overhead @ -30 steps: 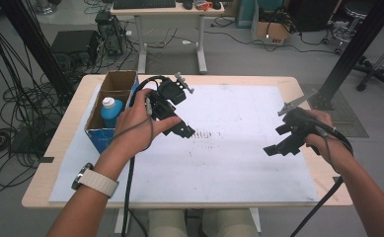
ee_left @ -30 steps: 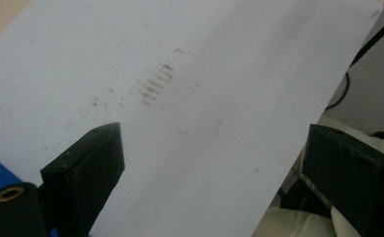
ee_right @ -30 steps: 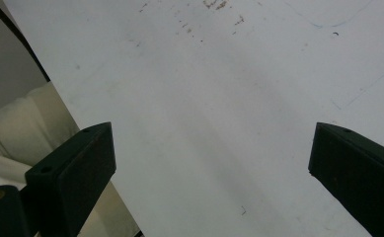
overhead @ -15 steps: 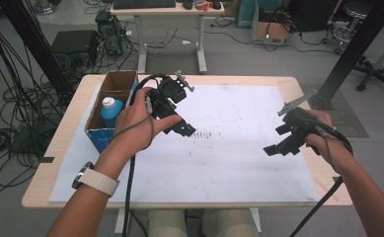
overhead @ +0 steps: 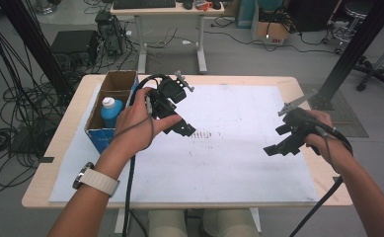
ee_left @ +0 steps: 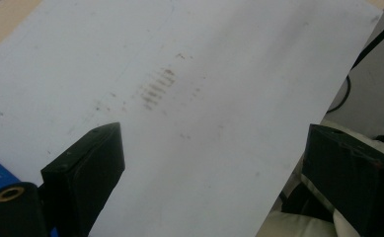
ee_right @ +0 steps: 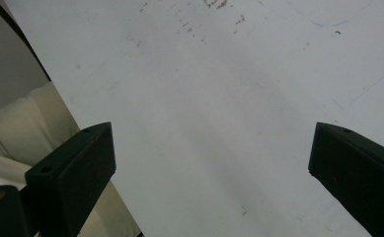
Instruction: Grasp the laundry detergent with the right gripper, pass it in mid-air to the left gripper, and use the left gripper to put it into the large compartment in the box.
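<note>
Left tongs (overhead: 179,126) barely shifted (seemingly); both gape over paper (overhead: 229,148).

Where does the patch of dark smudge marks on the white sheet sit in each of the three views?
High view: smudge marks at sheet centre, just right of the left gripper.
Left gripper view: upper centre-left, above the open jaws.
Right gripper view: reddish specks at top centre, probably the same patch.
Shared landmark: the white sheet.
</note>
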A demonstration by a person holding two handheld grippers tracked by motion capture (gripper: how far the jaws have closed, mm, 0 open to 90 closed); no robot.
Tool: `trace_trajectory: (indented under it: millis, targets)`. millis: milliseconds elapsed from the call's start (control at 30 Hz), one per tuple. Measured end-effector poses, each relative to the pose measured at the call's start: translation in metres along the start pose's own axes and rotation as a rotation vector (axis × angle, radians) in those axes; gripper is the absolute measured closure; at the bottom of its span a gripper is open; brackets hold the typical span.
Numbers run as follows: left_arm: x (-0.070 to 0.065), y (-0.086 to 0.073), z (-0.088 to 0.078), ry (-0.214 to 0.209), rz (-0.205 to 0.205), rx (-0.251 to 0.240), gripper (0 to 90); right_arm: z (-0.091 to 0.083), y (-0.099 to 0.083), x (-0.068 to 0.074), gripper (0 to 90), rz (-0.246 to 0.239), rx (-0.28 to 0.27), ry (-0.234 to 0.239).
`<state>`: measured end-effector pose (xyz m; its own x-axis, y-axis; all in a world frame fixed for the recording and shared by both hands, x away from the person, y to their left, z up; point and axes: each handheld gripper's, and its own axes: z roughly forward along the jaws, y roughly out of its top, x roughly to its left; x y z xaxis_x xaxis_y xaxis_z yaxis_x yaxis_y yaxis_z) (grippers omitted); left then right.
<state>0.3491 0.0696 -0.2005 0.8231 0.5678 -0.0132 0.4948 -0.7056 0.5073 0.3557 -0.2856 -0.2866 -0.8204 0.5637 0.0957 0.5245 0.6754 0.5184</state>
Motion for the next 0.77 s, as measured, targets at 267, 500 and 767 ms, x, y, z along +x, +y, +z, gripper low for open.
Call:
trace_trajectory:
  millis: [267, 500, 767]
  targets:
    - [0.0006, -0.0018, -0.0007, 0.004, -0.004, -0.001, 9.5, -0.0013, 0.0003, 0.0002, 3.9, 0.007, 0.002, -0.003]
    - [0.0015, -0.0040, 0.0004, 0.002, -0.009, 0.000, 9.5, 0.0001, 0.0003, 0.0004, 3.9, 0.004, 0.003, -0.001]
    - [0.0011, -0.0036, -0.0005, 0.002, -0.010, -0.010, 9.5, -0.0012, -0.0003, -0.0005, 3.9, -0.005, 0.001, 0.000]
